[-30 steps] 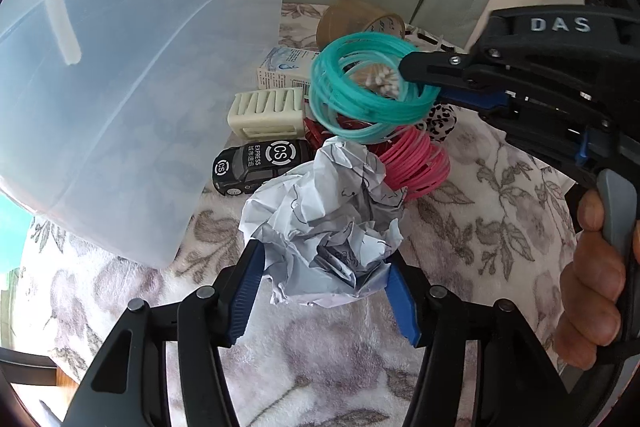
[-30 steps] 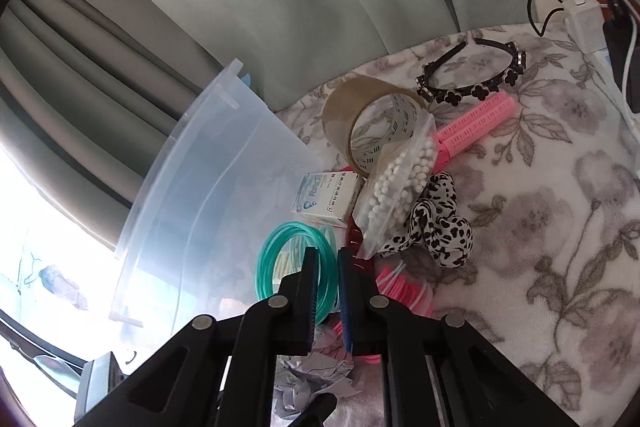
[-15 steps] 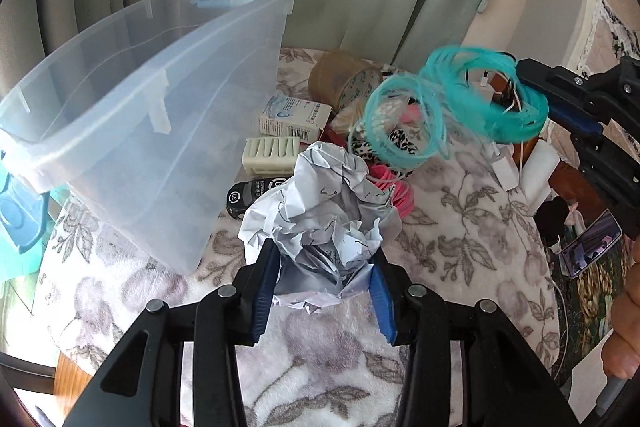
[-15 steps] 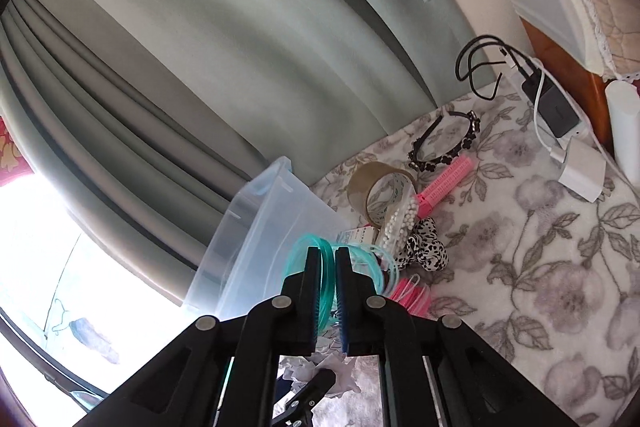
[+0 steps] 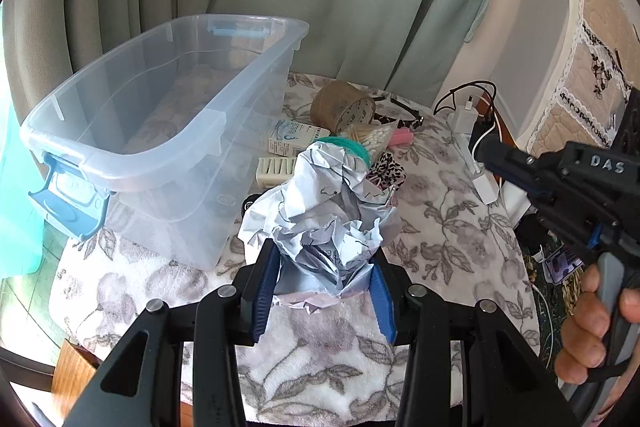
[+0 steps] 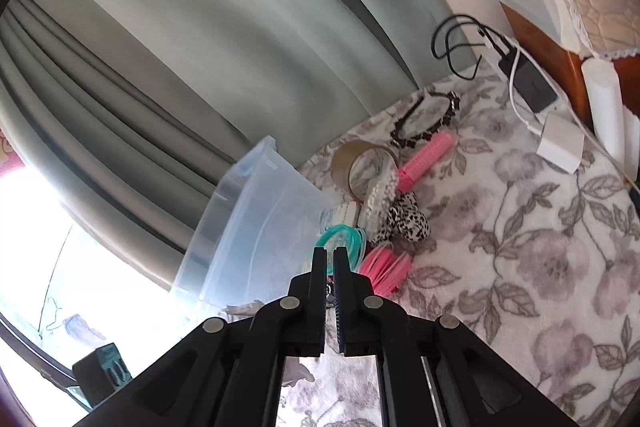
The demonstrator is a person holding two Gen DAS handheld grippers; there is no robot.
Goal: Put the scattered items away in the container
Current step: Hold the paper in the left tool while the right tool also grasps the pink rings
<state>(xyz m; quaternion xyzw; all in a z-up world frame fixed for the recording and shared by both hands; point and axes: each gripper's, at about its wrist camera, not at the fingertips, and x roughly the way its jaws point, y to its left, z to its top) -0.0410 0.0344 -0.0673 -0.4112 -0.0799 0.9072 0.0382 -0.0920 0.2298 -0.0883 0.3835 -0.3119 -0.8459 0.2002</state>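
My left gripper is shut on a crumpled paper ball and holds it above the floral cloth, right of the clear plastic bin. The bin looks empty inside. My right gripper is nearly shut with nothing between its fingers; it also shows at the right of the left wrist view. The teal coil lies on the cloth by the bin, next to the pink coil, partly hidden behind the paper in the left wrist view.
A tape roll, cotton swab bag, pink hair roller, spotted scrunchie, black headband, small box and cream comb block lie beside the bin. Chargers and cables sit at the far right.
The teal coil has left my right gripper and now lies on the cloth by the bin. My right gripper has drawn back and up. My left gripper has risen with the paper.
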